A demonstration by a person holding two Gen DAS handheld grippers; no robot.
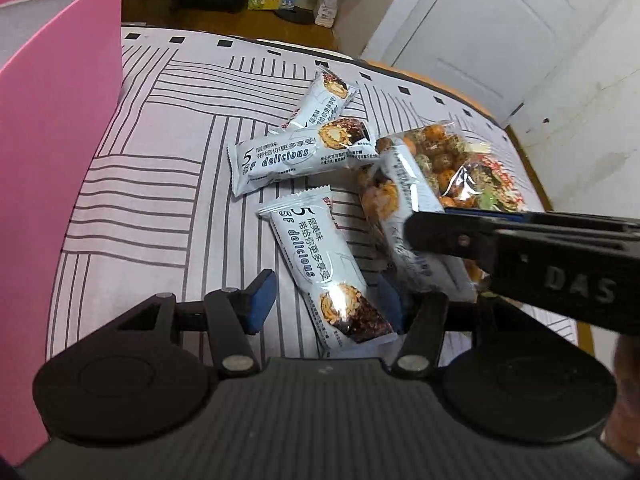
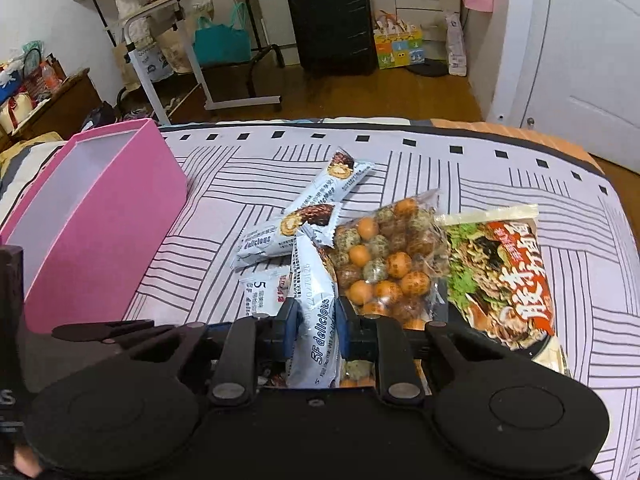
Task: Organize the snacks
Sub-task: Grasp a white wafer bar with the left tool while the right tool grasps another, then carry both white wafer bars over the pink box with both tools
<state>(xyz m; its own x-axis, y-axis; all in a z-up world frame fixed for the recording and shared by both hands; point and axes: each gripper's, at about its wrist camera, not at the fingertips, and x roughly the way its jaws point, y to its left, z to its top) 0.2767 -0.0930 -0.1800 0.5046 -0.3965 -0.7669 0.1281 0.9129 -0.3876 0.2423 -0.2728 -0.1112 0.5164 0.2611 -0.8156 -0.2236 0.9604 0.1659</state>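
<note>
Several white "5F delicious" snack bars lie on the striped bedspread. My left gripper is open, its blue pads either side of one bar lying flat. My right gripper is shut on another white bar and holds it tilted up; it also shows in the left wrist view. A clear bag of round orange and speckled snacks and a red and green snack packet lie to the right. Two more bars lie behind. An open pink box stands at the left.
The bed's far edge drops to a wooden floor. Beyond stand a black suitcase, a rolling side table, bags and a white door. The pink box wall stands close on the left of my left gripper.
</note>
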